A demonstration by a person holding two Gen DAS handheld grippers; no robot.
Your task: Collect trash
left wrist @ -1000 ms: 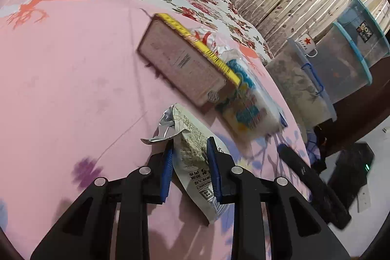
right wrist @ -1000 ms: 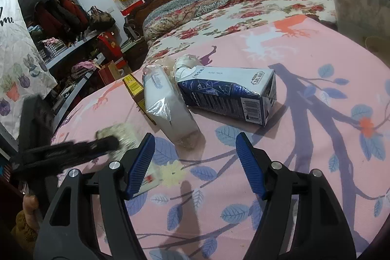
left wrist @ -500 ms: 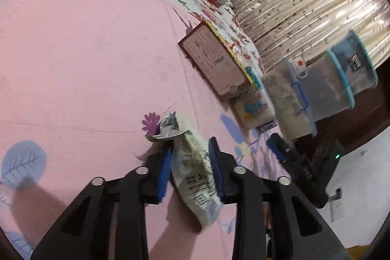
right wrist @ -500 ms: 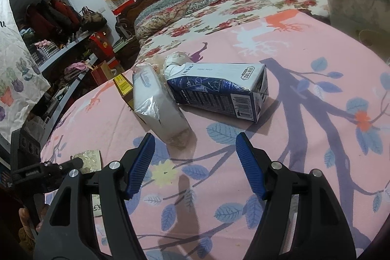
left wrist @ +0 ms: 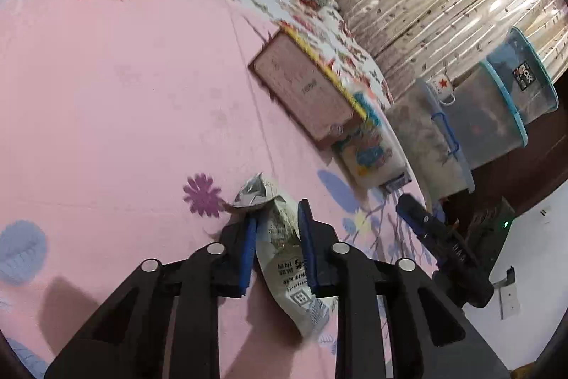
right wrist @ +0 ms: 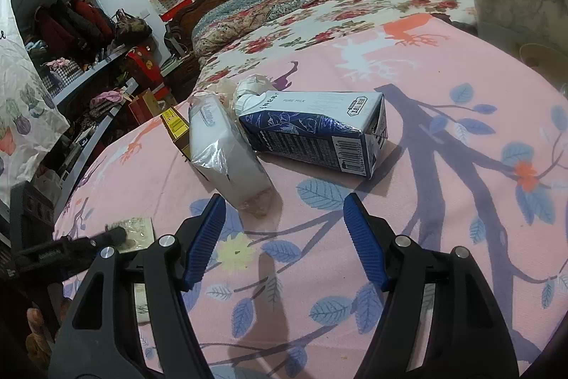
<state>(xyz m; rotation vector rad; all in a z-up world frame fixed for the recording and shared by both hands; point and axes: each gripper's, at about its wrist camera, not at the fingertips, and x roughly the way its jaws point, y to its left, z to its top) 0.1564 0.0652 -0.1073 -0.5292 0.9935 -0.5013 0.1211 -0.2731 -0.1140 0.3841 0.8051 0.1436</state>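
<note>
- One item is secured: the left gripper (left wrist: 275, 233), lower centre of its view, has just been closing and pinches a crumpled snack wrapper (left wrist: 284, 251) above the pink bedsheet (left wrist: 106, 95).
- Right gripper (right wrist: 284, 237) hangs wide and empty at lower centre.
- Uncollected, mid-frame: plastic-wrapped pack (right wrist: 227, 148), milk carton (right wrist: 316, 130), yellow-edged box (left wrist: 305, 91).
- No bin is visible.
- Against the earlier frames, the box and pack sit further up-right in the left view; the right view is unchanged.

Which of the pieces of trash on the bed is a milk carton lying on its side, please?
The blue-and-white milk carton, marked "pure milk", lies on its side beside the clear-wrapped white pack; the yellow-edged box sits behind that pack.
</note>
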